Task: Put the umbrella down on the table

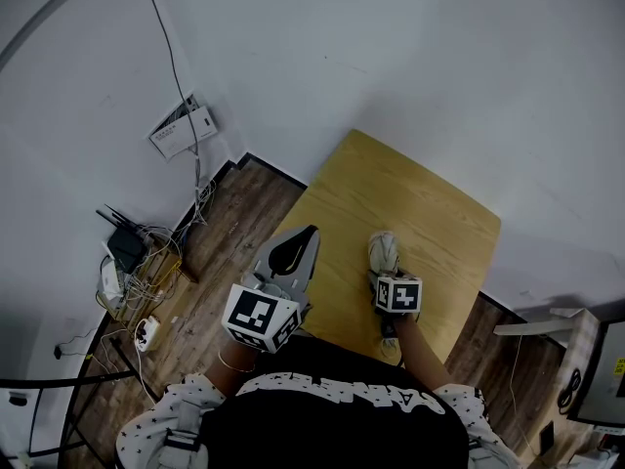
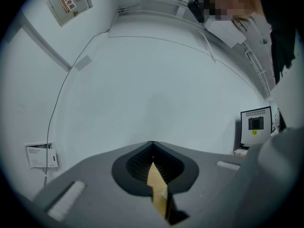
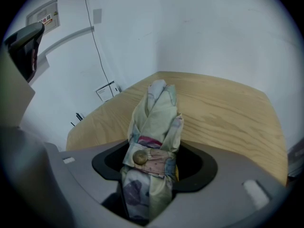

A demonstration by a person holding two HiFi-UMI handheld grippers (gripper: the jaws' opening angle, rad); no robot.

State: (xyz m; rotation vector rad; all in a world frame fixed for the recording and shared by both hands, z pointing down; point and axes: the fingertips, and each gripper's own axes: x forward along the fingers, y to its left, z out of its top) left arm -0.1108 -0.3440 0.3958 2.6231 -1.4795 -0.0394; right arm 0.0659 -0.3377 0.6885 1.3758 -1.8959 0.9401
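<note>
Cream fabric with faint floral print fills the right gripper (image 3: 153,151); its jaws are closed around the folded umbrella (image 3: 159,110), clamping it just about where the strap (image 3: 148,161) wraps the bundle and fastens with a round button (image 3: 139,156); the cloth bulges out of the jaws on both sides, so I judge it soft and springy on the outside, with a stiff core of ribs and shaft inside; it is likely light and not fragile, though the smooth cloth could slide over the ribs under a loose grip; the strapped waist looks like the sound place to hold it, since the folds are tightest there, and a hold near the loose tip would only pinch cloth; the umbrella points away from the holder over the near part of the wooden table (image 1: 430,203), and I cannot tell whether it touches the top yet; the tabletop around it is bare light wood, so laying it flat should meet no obstacle, and being roughly round it may roll a little once let go; no box, tray or other container shows in any view; the left gripper (image 2: 152,146) hangs beside the table's left edge with its jaws pressed together on nothing; further off lies the dark plank floor (image 1: 234,233) with a router and tangled cables (image 1: 127,252), then the white wall (image 1: 410,57).
</note>
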